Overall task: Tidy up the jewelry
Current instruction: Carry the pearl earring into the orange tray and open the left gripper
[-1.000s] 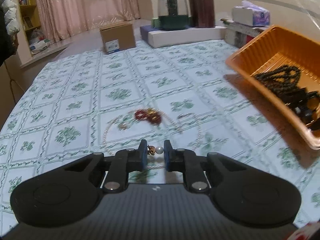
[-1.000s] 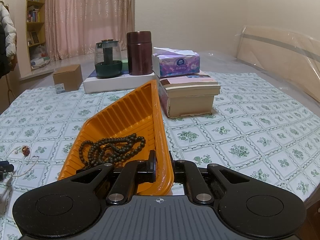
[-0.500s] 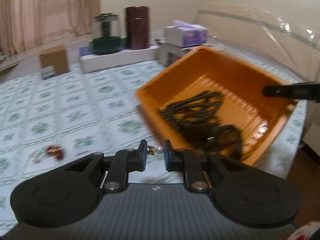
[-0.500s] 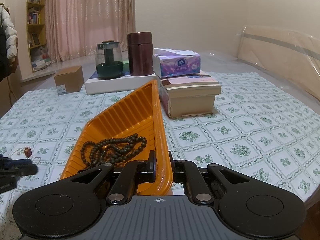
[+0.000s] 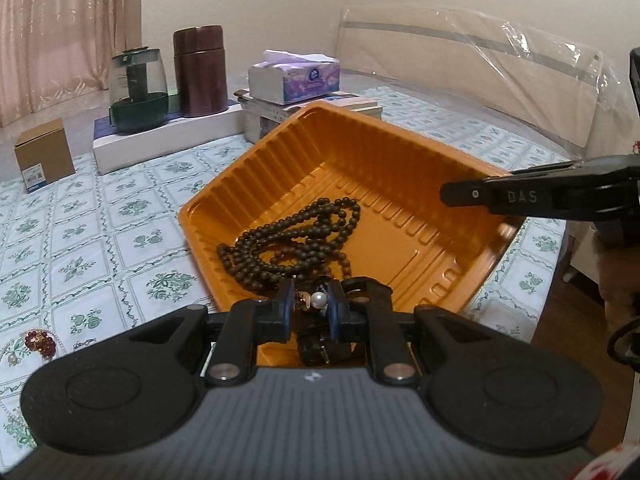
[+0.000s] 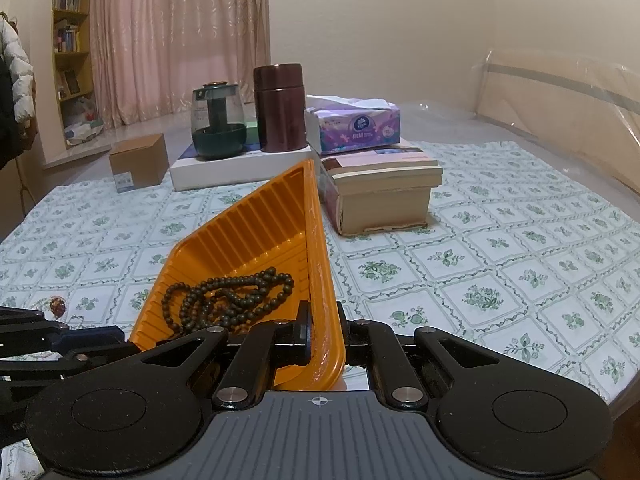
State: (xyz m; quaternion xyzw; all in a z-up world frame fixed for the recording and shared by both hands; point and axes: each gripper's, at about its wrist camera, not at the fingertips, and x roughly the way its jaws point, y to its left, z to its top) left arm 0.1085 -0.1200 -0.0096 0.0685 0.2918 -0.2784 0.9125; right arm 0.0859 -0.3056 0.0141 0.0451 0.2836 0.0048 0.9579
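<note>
Jewelry sits in and around the orange tray (image 5: pixel 400 168), which rests tilted on the green-patterned tablecloth (image 6: pixel 500 264) with one rim lifted. The right gripper (image 6: pixel 322 332) has its jaws pressed together on that near rim, holding the tray up at a slant. Behind the tray stand a stack of books (image 6: pixel 384 188) with a tissue box (image 6: pixel 354 124) on top, a brown canister (image 6: pixel 280 108) and a glass kettle (image 6: pixel 218 124) on a white flat box, and a small cardboard box (image 6: pixel 138 162) farther left. Inside the tray lies a coiled string of dark beads (image 5: pixel 288 240), touching the ribbed floor near the low corner, with a dark band just below it. The left gripper (image 5: pixel 308 310) hovers over the tray's near edge, its blue pads pinching a pearl earring (image 5: pixel 316 300), a white pearl beside a small gold part. On the cloth, well to the left of the tray, lies a red beaded piece (image 5: pixel 40 342) on a pale pearl strand.
</note>
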